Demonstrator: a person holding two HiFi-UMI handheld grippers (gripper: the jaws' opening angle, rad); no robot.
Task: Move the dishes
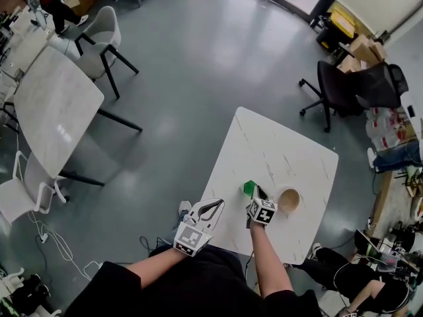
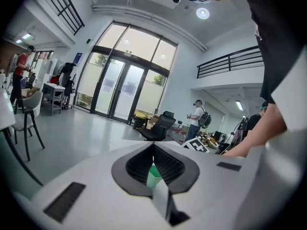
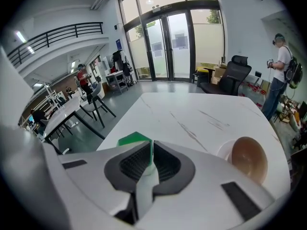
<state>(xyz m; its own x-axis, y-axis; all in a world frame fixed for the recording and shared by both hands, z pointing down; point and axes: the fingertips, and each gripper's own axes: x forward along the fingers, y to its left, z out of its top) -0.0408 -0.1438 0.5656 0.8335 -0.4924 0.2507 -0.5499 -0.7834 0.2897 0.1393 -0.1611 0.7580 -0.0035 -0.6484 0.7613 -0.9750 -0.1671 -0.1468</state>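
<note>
white marble table (image 1: 277, 144): takes up the centre of the head view, both dishes down at its near edge, close to you. far half is bare.

left gripper (image 2: 153, 152): you hold it off the table's near-left edge, over the floor. jaws drawn together, nothing clamped. the thin green streak in the slit looks like the dish seen beyond it, not a thing in hand.

right gripper (image 3: 150, 151): low over the near edge. jaws almost closed, with a thin pale-green edge between the pads. reads as a pinch on the near wall of the green dish.

bowl (image 1: 289, 200): tan inside, pale outside, just right of the right gripper and apart from it. untouched. probably ceramic or hard plastic, so stiff and smooth. take it at the rim, one pad inside and one outside. expect it to tip toward its heavy side.

green dish (image 1: 248, 187): small, angular, left of the bowl. likely light plastic with a thin wall, so it may flex or swing on a one-sided pinch. seat the pads well down the wall and lift level. cannot tell whether it has left the table.
</note>
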